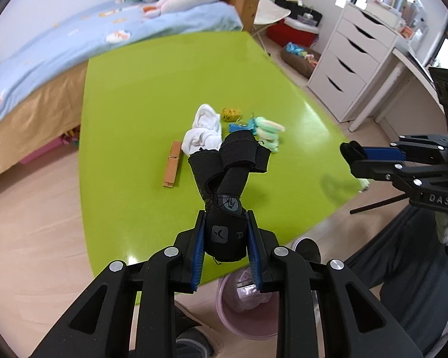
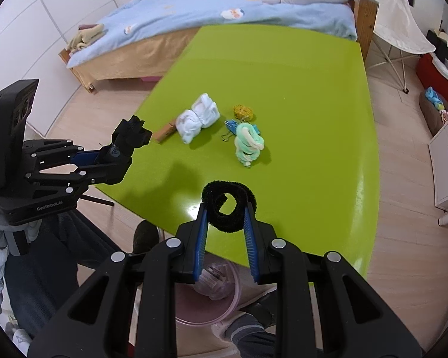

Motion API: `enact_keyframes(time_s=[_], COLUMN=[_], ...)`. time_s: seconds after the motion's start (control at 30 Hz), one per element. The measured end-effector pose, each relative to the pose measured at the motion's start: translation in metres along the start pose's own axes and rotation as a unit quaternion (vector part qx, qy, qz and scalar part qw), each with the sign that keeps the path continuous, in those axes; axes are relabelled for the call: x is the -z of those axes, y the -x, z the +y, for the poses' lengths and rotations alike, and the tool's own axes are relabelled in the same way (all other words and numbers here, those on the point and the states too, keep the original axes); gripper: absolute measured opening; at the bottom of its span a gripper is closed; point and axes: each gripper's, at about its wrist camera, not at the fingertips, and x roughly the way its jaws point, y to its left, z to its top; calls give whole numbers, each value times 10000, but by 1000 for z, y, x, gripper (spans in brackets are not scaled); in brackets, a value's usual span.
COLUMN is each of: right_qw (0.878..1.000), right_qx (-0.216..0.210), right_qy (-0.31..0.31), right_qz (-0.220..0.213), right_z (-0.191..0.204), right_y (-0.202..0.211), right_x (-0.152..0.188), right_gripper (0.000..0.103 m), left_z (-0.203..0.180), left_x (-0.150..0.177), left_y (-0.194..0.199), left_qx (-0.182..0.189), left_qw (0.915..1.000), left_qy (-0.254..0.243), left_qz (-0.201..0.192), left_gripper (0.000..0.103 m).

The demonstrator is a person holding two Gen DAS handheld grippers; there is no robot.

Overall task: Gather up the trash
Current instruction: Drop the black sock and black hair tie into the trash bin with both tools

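Note:
In the left wrist view my left gripper [image 1: 225,219] is shut on a bundle of black elastic strap [image 1: 228,164], held above the near part of the green table [image 1: 152,89]. My right gripper [image 2: 226,208] is shut on a curled black fuzzy strip [image 2: 228,219] over the table's near edge. Each gripper shows in the other's view: the right gripper [image 1: 351,152] at the right, the left gripper [image 2: 116,149] with its strap [image 2: 131,134] at the left. A pink bin [image 2: 218,295] stands on the floor under the table edge, below both grippers.
On the table lie a white rolled cloth [image 2: 197,117], a wooden clothespin [image 1: 172,164], yellow rubber bands [image 2: 243,112], blue binder clips [image 2: 233,125] and a mint fuzzy cord [image 2: 249,144]. A bed [image 2: 194,15] stands behind, white drawers [image 1: 346,65] at the right. The person's legs are by the bin.

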Motion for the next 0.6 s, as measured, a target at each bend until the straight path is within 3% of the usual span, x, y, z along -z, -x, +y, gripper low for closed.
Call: enact_keyframes(time_s=[0.23, 0.6], right_qw=[9993, 9972], right_qx=[-66, -423], right_qy=[224, 577], right_qz=[-297, -219], right_z=[22, 59], right_y=[33, 47], right_x=[20, 61], right_gripper=[23, 23], left_z=[-13, -25], left_x=[26, 65], left_y=[35, 65], left_qx=[108, 245], left_qw=[9995, 9989], left_qy=[-63, -56], left_qz=[-302, -385], left_gripper=[25, 25])
